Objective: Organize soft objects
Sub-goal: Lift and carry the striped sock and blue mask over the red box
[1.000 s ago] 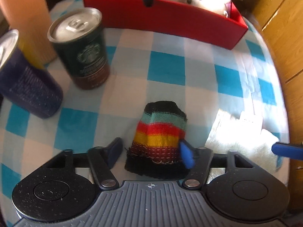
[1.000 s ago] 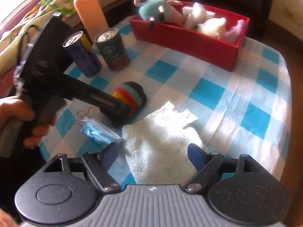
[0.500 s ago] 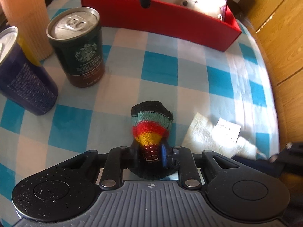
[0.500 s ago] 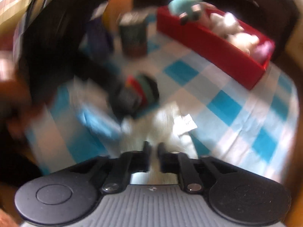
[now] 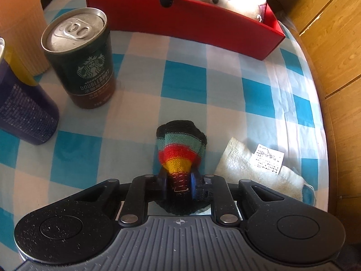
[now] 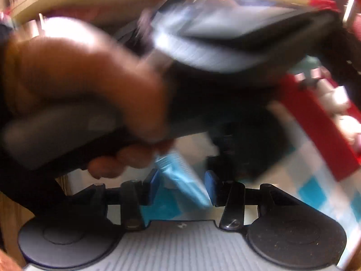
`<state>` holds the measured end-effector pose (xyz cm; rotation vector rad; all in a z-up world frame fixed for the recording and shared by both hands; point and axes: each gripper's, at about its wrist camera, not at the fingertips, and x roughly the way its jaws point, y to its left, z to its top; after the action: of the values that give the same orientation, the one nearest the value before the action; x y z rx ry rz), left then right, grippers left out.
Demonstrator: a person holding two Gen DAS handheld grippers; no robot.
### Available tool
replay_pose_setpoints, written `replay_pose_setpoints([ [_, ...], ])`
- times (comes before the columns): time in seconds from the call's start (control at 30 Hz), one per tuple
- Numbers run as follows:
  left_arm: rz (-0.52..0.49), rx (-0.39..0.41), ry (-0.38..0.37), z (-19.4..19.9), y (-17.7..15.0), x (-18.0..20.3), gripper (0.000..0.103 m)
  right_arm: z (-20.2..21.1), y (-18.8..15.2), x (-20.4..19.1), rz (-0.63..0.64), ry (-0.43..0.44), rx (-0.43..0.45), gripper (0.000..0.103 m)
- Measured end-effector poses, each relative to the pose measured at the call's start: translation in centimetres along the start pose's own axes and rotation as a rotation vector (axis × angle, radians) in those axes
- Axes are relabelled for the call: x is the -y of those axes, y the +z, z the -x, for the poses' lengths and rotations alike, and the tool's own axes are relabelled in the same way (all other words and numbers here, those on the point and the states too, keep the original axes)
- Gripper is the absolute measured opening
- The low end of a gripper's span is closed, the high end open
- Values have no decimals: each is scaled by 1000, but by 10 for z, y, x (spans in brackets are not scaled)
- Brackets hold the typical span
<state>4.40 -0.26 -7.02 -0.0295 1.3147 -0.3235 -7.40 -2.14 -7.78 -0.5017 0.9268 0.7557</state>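
Observation:
A striped knitted sock (image 5: 178,151) lies on the checked cloth in the left wrist view. My left gripper (image 5: 179,181) is closing on its near end, and both pads pinch it into a narrow waist. Behind stands a red box (image 5: 180,22) holding plush toys (image 5: 237,2). A white towel (image 5: 248,169) with a label lies to the right of the sock. The right wrist view is blurred. There my right gripper (image 6: 182,184) is opening, with a light-blue packet (image 6: 182,176) between its pads. A person's hand (image 6: 90,85) on the other gripper fills the view above it.
A dark green coffee can (image 5: 85,67), a dark blue can (image 5: 22,113) and a ribbed orange cup (image 5: 18,22) stand at the left. A wooden surface (image 5: 334,45) runs along the right past the table's edge. The red box (image 6: 315,117) also shows at the right.
My left jaws closed in on the sock and bunched it. My right gripper swung left off the towel and rolled, shut, then parted around the blue packet.

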Motion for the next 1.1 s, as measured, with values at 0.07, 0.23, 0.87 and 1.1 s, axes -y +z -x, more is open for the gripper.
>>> replay_pose_setpoints([
  [0.07,27,-2,-10,1,2,-7,18,-17,2,-7,8,-15,-18,11],
  [0.23,74,16,-44,9,5,-15,17,-22,10,-8,-69,20,-36,0],
  [0.87,170,277,-196,93,41,-17,16,104,-31,112,-516,72,247,0],
  [1.1,179,396,-210,124,66,-10,16,140,-15,148,-603,-41,379,0],
])
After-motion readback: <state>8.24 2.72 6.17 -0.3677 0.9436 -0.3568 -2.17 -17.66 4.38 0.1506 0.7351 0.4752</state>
